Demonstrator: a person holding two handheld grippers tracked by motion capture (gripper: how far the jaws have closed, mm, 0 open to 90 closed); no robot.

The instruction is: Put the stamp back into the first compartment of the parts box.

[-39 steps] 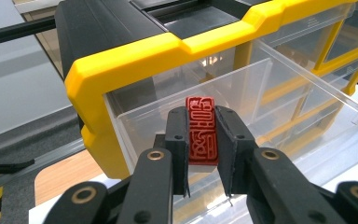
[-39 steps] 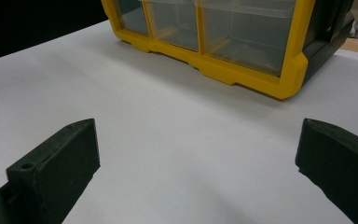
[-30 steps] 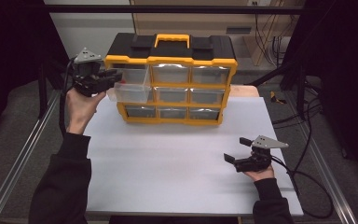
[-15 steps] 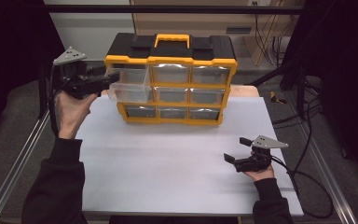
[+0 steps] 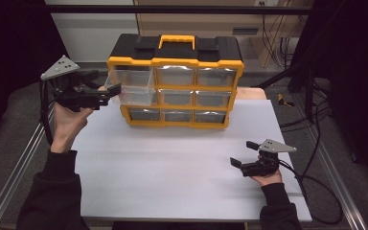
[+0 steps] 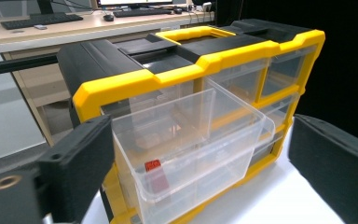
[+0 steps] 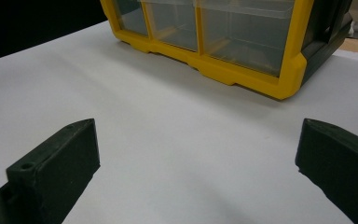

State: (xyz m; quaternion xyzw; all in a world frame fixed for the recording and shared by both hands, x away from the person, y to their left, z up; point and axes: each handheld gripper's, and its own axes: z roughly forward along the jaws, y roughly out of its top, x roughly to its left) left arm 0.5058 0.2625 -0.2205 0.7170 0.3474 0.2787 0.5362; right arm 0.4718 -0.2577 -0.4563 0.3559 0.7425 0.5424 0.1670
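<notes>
One clear drawer [image 5: 130, 86], top-left slot of the yellow-and-black organiser [image 5: 199, 56] at the far side of the worktop [image 5: 182, 163], stood pulled well out, its long axis running out of the cabinet front towards the left gripper [image 5: 111, 89]. That gripper's jaws had just been opening and stood wide either side of the drawer's front [image 6: 200, 163], pads clear of the plastic, gripping nothing; a small red item [image 6: 153, 166] lay inside. Right gripper [image 5: 242, 154]: jaws wide apart and empty, low over the worktop, well away, so the left was far nearer.
</notes>
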